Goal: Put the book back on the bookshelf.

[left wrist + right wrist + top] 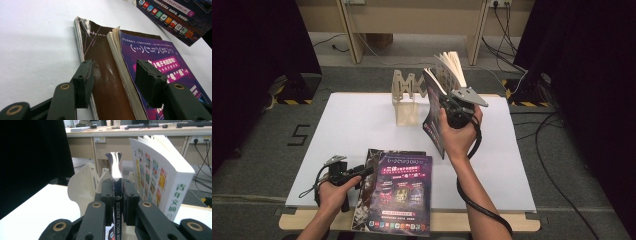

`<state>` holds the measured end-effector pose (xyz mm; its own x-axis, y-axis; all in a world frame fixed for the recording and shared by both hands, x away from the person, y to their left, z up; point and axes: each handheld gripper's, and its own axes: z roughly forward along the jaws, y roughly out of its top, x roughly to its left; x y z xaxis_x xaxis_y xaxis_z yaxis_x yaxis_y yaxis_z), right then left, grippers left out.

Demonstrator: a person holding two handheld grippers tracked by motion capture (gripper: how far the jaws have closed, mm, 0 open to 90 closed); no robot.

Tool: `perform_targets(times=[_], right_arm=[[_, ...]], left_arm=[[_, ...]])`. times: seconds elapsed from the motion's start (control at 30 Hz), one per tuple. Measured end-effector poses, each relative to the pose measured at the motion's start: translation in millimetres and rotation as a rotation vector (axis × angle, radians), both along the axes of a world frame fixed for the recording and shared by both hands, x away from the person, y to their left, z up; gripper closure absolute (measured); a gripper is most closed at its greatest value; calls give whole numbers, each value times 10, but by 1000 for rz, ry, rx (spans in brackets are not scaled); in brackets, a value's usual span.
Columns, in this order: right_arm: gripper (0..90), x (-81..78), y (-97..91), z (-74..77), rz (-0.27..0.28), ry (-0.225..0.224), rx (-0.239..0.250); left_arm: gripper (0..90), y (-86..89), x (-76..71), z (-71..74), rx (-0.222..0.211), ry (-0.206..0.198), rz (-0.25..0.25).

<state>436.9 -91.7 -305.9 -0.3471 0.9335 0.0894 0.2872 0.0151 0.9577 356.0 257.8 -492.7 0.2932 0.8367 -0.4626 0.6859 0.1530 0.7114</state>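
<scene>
2 stacked magazines (pixel 140 82) run off frame behind left tongs (pixel 113 80).

My right hand (pixel 460 131) covers most of the right gripper (pixel 451 109) in the high view, so from there I can't see how its jaws meet the magazine (pixel 434 117). In my right gripper view the magazine's lower part drops behind the jaws, and its spine lettering is cut off at the bottom edge. The wooden rack (pixel 83 187) is half hidden behind them too. In my left gripper view the two stacked magazines (pixel 140 82) run off the bottom and right edges, and the brown cover's small print (pixel 93 33) is too fine to read. The top cover's text (pixel 402 192) is too small in the high view.
</scene>
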Motion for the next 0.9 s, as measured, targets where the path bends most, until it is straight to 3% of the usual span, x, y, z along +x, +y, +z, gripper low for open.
perform_targets(times=[0.33, 0.53, 0.9], right_arm=[[778, -28, -105, -10, -10, 81, 9], [746, 78, -143, -16, 4, 148, -5], [768, 212, -173, 41, 36, 226, -37]], left_arm=[[480, -14, -5, 2, 1, -1, -3], [480, -11, -2, 2, 1, -1, -2], [480, -18, -4, 1, 1, 1, -7]])
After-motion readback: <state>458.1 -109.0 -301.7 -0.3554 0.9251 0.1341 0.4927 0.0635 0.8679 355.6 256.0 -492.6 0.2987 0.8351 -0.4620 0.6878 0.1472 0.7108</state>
